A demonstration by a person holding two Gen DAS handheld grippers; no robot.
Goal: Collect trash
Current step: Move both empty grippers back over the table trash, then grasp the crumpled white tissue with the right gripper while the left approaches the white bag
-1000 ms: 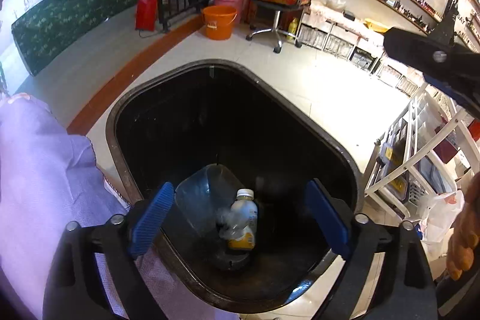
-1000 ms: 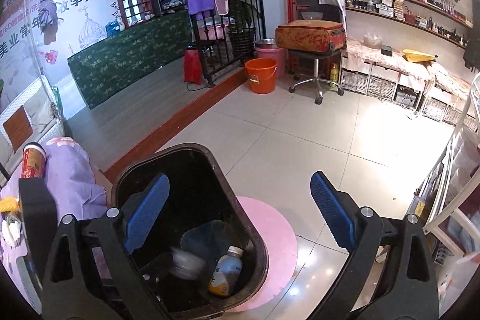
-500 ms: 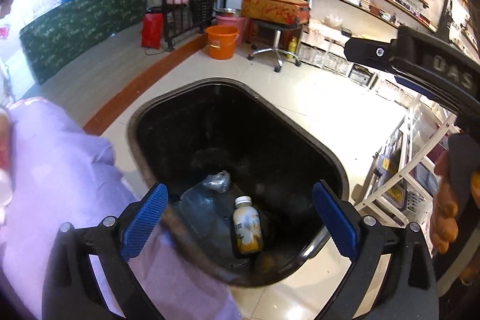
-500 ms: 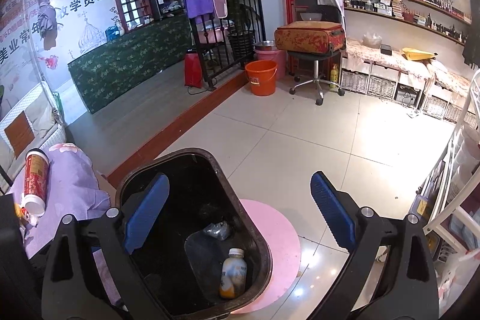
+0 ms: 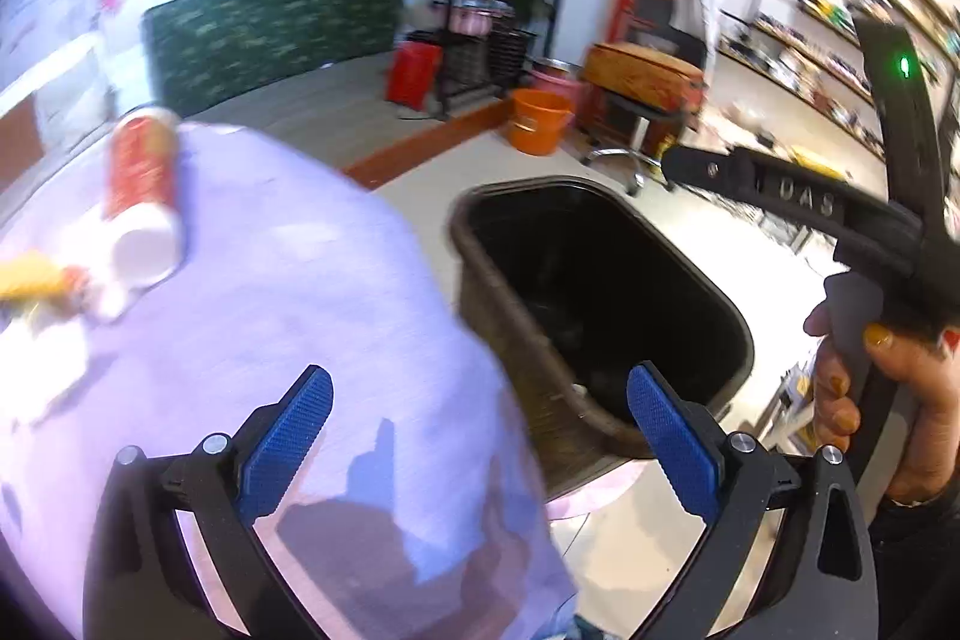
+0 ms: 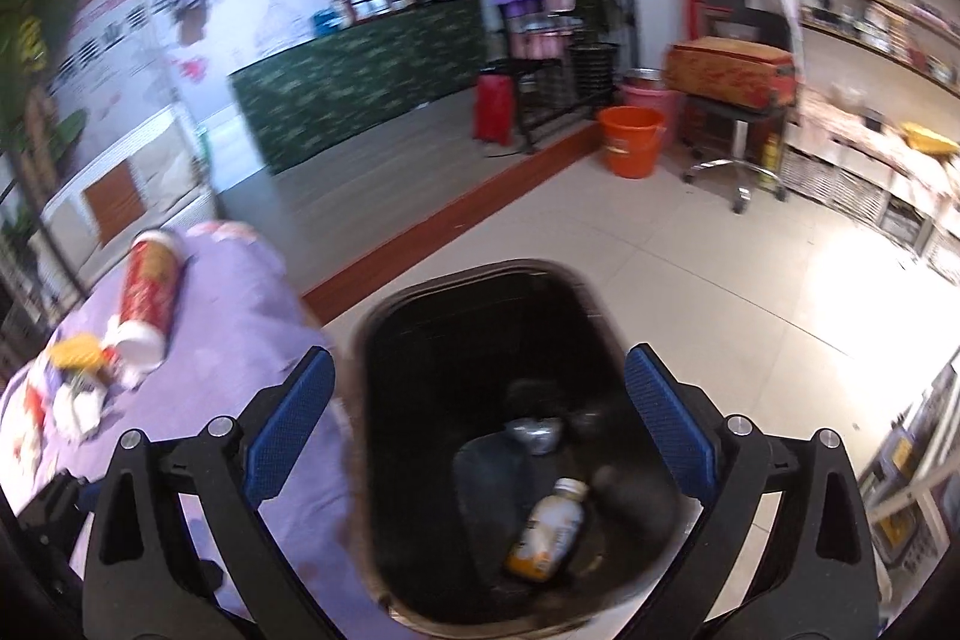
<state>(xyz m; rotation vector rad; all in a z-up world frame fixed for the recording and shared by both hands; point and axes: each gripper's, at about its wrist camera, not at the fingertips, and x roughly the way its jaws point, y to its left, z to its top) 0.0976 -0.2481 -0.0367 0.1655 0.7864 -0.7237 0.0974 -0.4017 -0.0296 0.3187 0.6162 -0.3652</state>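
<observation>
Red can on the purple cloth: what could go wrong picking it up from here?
1. The red can lies on its side on the purple cloth; it may roll when the open left tongs close on it.
2. Small scraps crowd its white end, so the tongs could catch them too.
3. The bin stands beside the table, so a swing could knock it.

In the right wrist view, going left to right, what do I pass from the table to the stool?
Yellow wrapper → red can → black trash bin → bottle inside it → orange bucket → stool.
</observation>
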